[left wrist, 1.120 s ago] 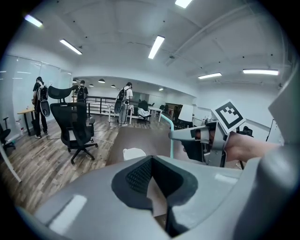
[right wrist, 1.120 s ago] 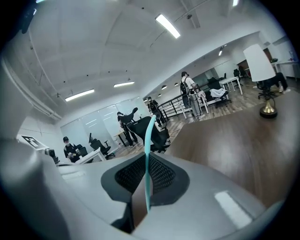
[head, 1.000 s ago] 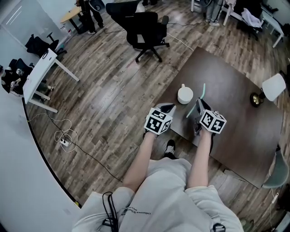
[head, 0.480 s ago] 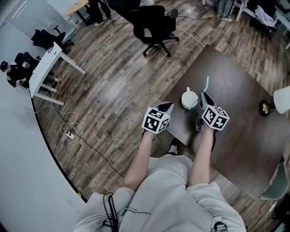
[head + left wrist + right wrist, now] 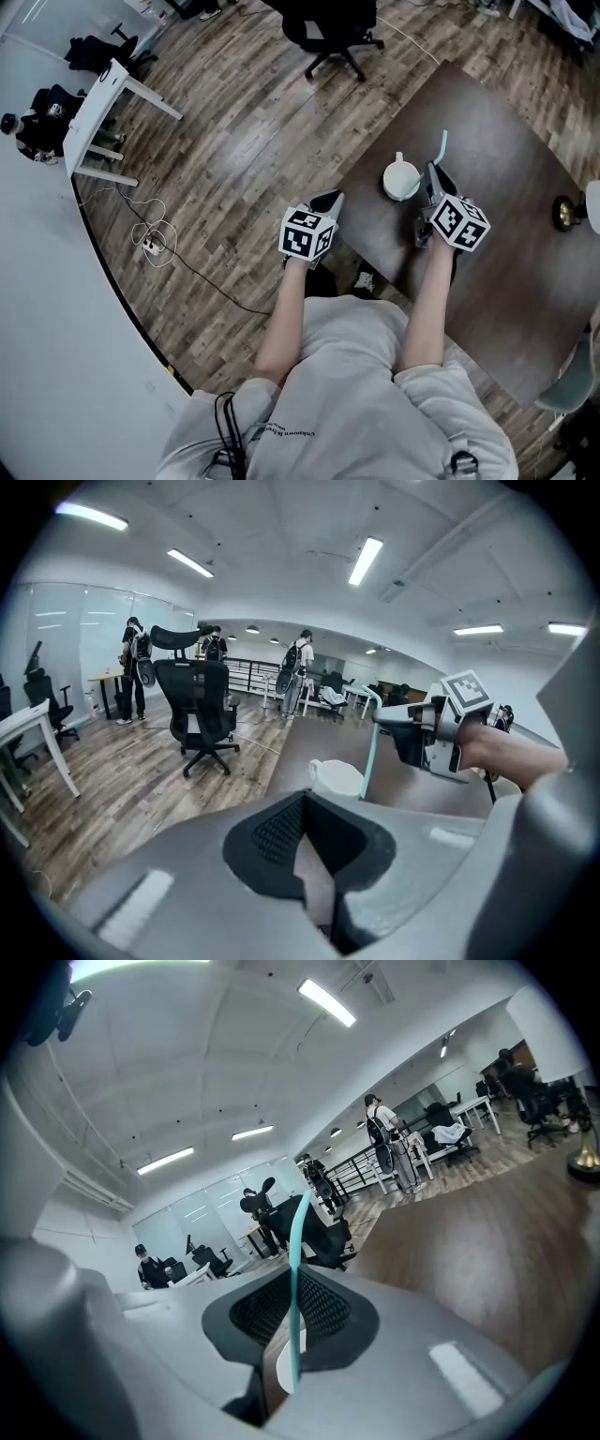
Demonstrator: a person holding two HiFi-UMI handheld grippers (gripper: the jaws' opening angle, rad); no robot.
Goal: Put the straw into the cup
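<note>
A white cup [image 5: 401, 180] with a handle stands near the corner of the dark brown table [image 5: 511, 169]. My right gripper [image 5: 435, 184] sits just right of the cup, shut on a teal straw [image 5: 442, 148] that sticks out past its jaws. In the right gripper view the straw [image 5: 296, 1269] runs up between the jaws of the right gripper [image 5: 287, 1340]. The left gripper view shows the straw [image 5: 372, 747] standing nearly upright beside the cup [image 5: 336, 778]; its lower end is hidden. My left gripper [image 5: 329, 201] hangs off the table's left edge, shut and empty.
A brass object [image 5: 565, 212] stands on the table at far right. A black office chair [image 5: 339, 23] is beyond the table's corner. A white desk [image 5: 101, 108] and a coiled cable [image 5: 153, 246] lie on the wooden floor at left. People stand far off.
My right gripper has carried the straw forward and closer to the cup, and the straw has turned from slanted to nearly upright. The left gripper has stayed beside the table edge.
</note>
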